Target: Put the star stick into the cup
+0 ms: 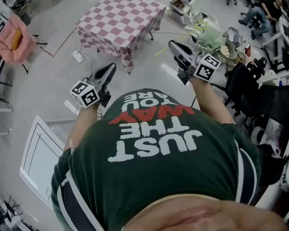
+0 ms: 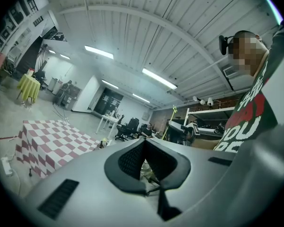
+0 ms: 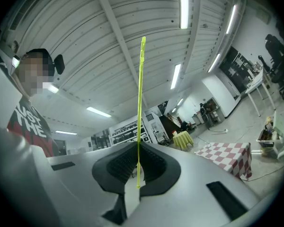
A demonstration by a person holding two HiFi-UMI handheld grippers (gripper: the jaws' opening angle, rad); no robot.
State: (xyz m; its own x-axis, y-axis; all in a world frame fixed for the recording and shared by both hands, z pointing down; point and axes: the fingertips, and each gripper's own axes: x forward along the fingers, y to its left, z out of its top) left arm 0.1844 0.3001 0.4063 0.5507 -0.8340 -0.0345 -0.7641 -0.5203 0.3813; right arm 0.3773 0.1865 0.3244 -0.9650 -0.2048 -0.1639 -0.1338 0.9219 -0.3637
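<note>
In the head view, a checkered table (image 1: 120, 20) stands at 12 o'clock, with a power strip (image 1: 78, 57) on the floor at its 7 o'clock. A pink cloth (image 1: 17, 37) hangs at 10 o'clock, a white board (image 1: 38, 158) lies at 8 o'clock, boxes (image 1: 183, 6) and clutter sit at 1 o'clock, and a black chair (image 1: 243, 81) stands at 3 o'clock

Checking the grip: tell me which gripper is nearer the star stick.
Right. The right gripper is shut on the star stick, which stands up from its jaws; the left gripper is apart from it, empty.
</note>
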